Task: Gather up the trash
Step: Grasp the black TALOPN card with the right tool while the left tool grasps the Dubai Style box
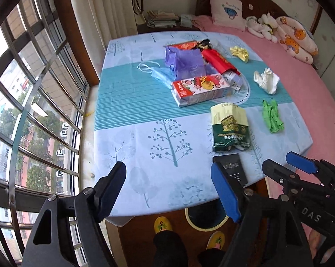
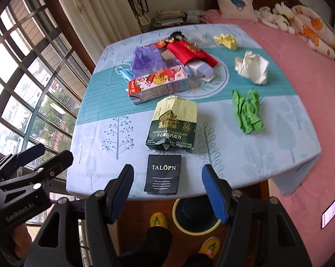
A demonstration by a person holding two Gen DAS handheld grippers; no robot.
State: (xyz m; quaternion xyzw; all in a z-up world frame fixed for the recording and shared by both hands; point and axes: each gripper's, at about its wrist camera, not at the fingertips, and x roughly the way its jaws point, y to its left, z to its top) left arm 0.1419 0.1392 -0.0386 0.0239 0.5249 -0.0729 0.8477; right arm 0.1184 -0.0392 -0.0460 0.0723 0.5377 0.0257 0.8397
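Observation:
Trash lies on a table with a blue tree-print cloth (image 2: 96, 146): a black packet (image 2: 164, 173) at the near edge, a green chocolate bag (image 2: 174, 126), crumpled green paper (image 2: 248, 111), white paper (image 2: 253, 66), yellow paper (image 2: 226, 41), a red carton (image 2: 158, 84), a purple bag (image 2: 147, 60) and a blue face mask (image 1: 154, 71). My right gripper (image 2: 168, 169) hangs open above the black packet, not touching it. My left gripper (image 1: 168, 169) is open over bare cloth, to the left of the packet (image 1: 230, 169). A round bin (image 2: 196, 215) stands on the floor under the table's near edge.
A pink bed (image 2: 300, 93) with pillows and soft toys runs along the table's right side. A barred window (image 1: 34, 111) fills the left. A person's feet in yellow slippers (image 2: 158, 220) stand beside the bin. A red tube (image 2: 189, 53) lies on a plate at the back.

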